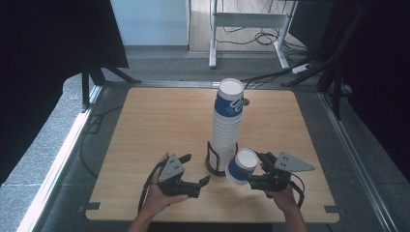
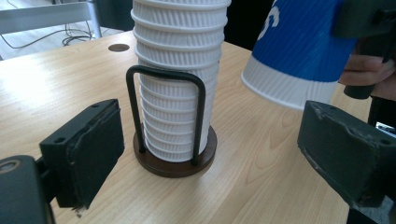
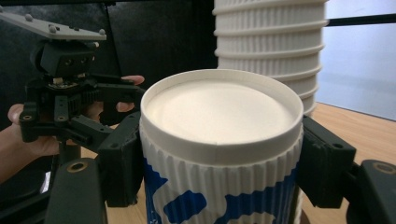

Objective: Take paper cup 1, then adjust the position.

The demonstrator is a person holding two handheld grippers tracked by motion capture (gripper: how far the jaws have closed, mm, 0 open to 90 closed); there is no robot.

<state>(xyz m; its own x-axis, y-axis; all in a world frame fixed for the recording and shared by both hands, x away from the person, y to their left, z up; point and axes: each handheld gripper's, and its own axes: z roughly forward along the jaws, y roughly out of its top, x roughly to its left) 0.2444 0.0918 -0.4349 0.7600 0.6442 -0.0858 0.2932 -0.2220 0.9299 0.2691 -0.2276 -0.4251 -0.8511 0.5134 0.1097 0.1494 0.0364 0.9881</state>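
The right gripper [image 1: 257,170] pinches a blue-and-white cup [image 1: 241,166] by its ribbed sides, bottom up, just right of the foot of the cup stack [image 1: 226,123] in its wire holder [image 2: 175,158], while the left gripper [image 1: 196,175] waits spread and empty just left of the stack. The cup seems freshly pulled or about to be added; stacking calls for lifting it over the top. Around the stack lie a pale wooden table [image 1: 159,121], grey floor [image 1: 164,65], cables and dark curtains.
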